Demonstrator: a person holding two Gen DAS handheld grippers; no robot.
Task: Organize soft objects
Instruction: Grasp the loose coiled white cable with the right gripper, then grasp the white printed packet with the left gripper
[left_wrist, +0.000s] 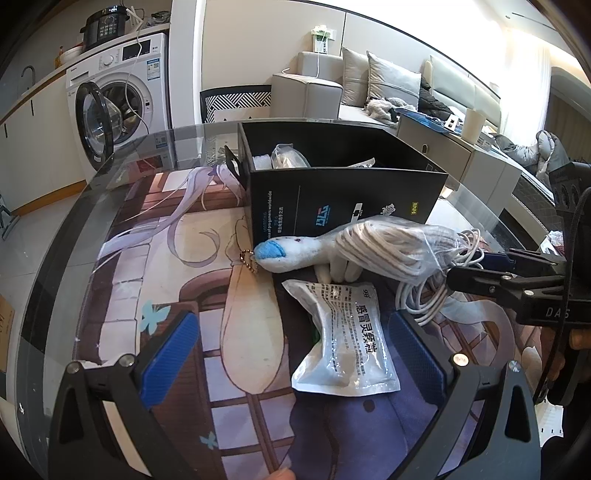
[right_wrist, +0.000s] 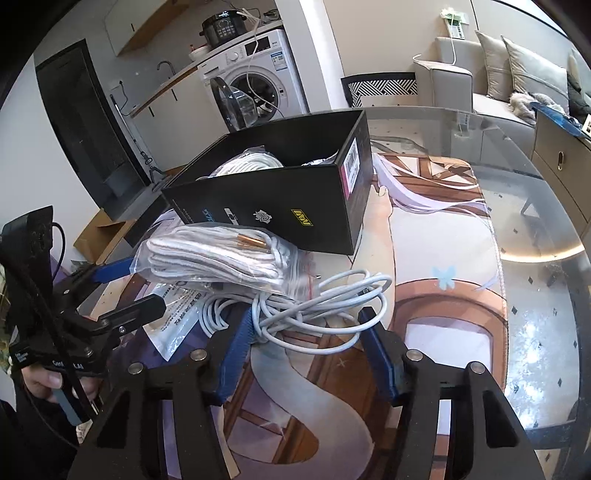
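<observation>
A black open box (left_wrist: 343, 192) stands on the printed mat and holds bagged items; it also shows in the right wrist view (right_wrist: 280, 199). In front of it lie a white plush with a blue tip (left_wrist: 291, 253), a clear bag of white rope (left_wrist: 399, 247) (right_wrist: 218, 258), a loose white cable (left_wrist: 428, 299) (right_wrist: 314, 306) and a white medicine pouch (left_wrist: 343, 339) (right_wrist: 184, 314). My left gripper (left_wrist: 295, 350) is open around the pouch's near end. My right gripper (right_wrist: 306, 332) is open with the cable between its fingers.
The printed mat (left_wrist: 166, 295) lies on a glass table (left_wrist: 55, 258) with a curved edge. A washing machine (left_wrist: 122, 88) with its door open stands behind. A sofa (left_wrist: 388, 85) and a cabinet (left_wrist: 443, 147) are to the right.
</observation>
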